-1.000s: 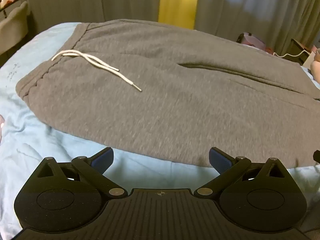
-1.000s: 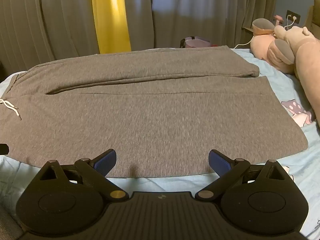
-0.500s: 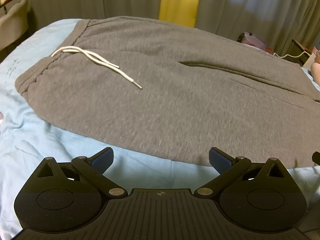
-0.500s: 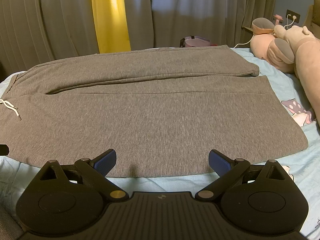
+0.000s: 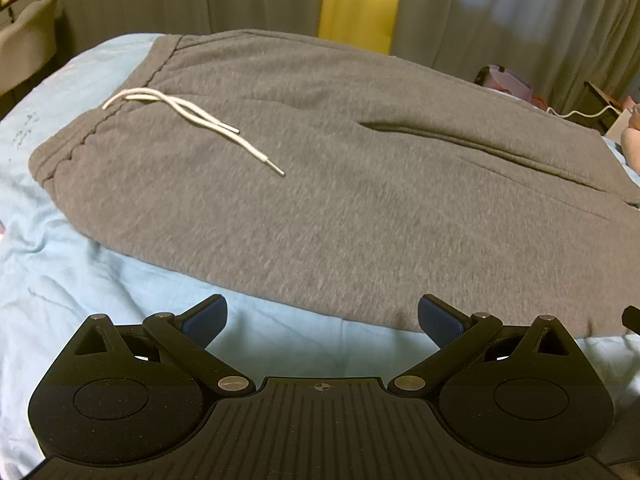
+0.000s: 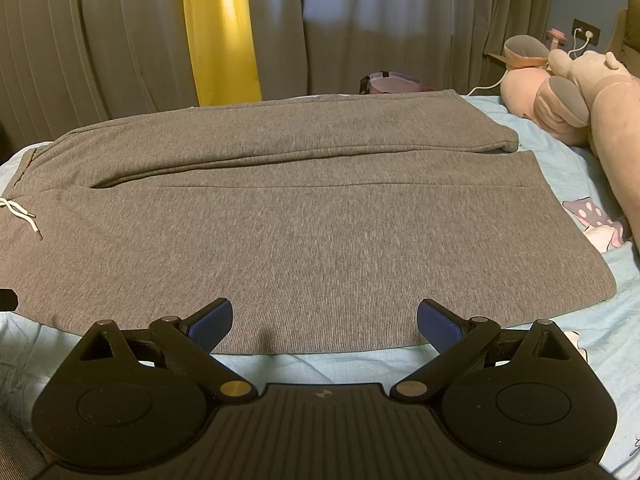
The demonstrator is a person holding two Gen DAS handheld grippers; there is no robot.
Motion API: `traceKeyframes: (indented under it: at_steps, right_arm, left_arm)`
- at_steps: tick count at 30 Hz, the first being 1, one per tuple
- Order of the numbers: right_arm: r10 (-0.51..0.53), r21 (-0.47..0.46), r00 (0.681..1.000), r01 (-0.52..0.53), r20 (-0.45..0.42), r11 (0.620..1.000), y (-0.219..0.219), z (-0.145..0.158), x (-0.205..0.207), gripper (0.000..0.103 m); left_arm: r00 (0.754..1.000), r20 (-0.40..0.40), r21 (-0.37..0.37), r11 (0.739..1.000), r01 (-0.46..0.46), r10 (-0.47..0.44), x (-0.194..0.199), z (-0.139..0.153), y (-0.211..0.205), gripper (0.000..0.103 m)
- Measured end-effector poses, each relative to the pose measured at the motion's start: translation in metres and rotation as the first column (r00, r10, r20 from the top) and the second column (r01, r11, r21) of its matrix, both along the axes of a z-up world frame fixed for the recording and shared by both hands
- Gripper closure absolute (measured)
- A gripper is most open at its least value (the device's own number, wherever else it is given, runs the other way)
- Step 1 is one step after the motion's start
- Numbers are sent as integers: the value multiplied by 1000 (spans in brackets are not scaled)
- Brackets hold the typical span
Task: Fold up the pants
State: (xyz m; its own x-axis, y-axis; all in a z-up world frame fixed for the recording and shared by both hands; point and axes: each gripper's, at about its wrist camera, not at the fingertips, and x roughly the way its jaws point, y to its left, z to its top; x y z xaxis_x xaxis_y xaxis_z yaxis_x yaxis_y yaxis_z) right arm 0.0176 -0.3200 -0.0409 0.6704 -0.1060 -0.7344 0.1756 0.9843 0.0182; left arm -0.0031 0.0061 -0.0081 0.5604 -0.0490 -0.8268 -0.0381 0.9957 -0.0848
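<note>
Grey sweatpants (image 6: 304, 232) lie flat on a light blue bed, waistband to the left, both legs stretching right side by side. A white drawstring (image 5: 192, 120) lies on the waist area. In the left wrist view the pants (image 5: 360, 208) fill the middle. My left gripper (image 5: 322, 320) is open and empty, just short of the pants' near edge by the waist. My right gripper (image 6: 324, 322) is open and empty, its fingertips over the near edge of the near leg.
The blue bedsheet (image 5: 80, 280) shows around the pants. Pink plush toys (image 6: 568, 96) lie at the right by the leg cuffs. Grey and yellow curtains (image 6: 220, 32) hang behind the bed. A pink bag (image 6: 394, 82) sits beyond the far edge.
The left gripper has drifted slightly left and back, so the waistband sits more central in its view. The right gripper has barely moved. Both stay open.
</note>
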Motion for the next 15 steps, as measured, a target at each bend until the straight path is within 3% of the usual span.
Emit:
traceKeyframes:
  at_steps: [15]
  right_arm:
    - [0, 1, 1000, 0, -1, 1000, 0, 0, 0, 4]
  left_arm:
    - [1000, -5, -6, 1000, 1, -1, -1, 2, 1, 0]
